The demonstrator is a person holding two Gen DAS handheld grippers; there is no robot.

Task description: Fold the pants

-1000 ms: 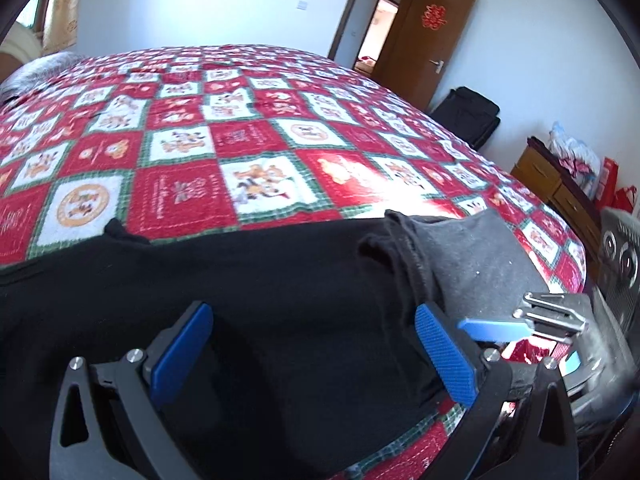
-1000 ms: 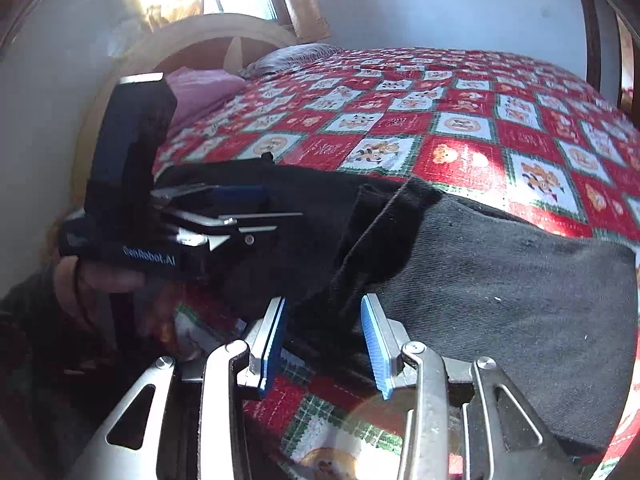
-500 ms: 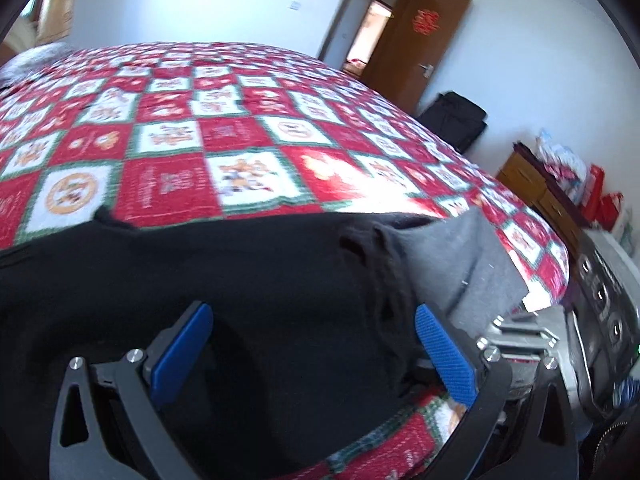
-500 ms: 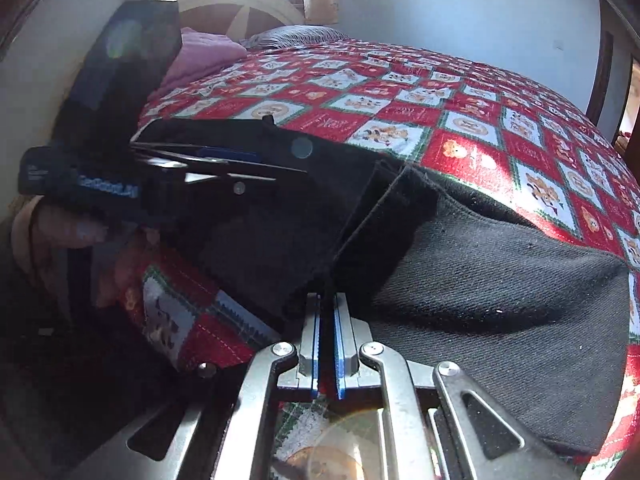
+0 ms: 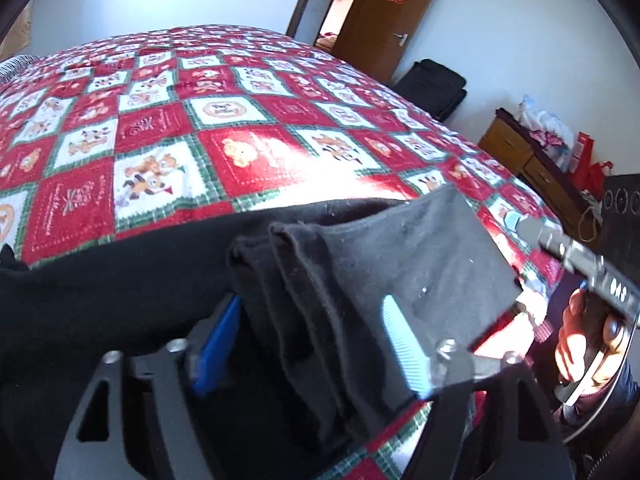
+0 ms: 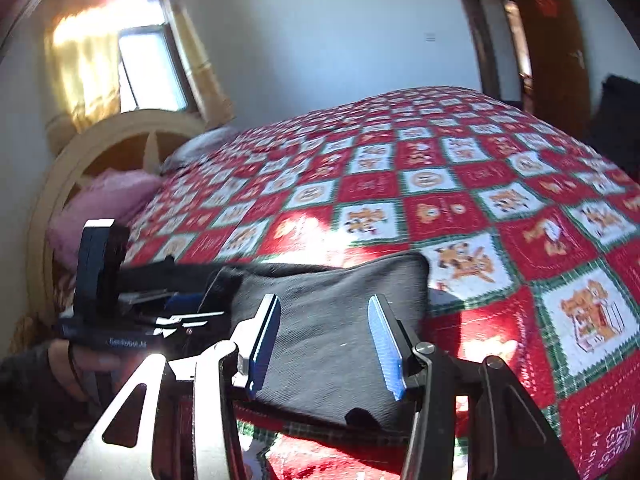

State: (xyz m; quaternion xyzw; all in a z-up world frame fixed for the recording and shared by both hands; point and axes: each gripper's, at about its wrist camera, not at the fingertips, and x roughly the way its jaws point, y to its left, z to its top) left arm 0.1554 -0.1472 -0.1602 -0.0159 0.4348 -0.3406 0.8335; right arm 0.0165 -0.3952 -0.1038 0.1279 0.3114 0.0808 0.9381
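The dark grey-black fabric pants (image 5: 360, 280) lie already folded in layers on the bed, between the parted blue pads of the left gripper (image 5: 316, 348). The right gripper (image 6: 324, 344) is parted too, over the folded end. Perhaps one fold remains.

Dark pants (image 5: 360, 280), partly folded, at the near edge of the bed.

The black-to-charcoal cloth lies flat in stacked layers; its folded edges form ridges running forward between the left claw's (image 5: 316, 348) spread fingers. In the right view the pants (image 6: 340, 320) lie under and between the right claw's (image 6: 326, 344) parted fingers, their far corner rounded.
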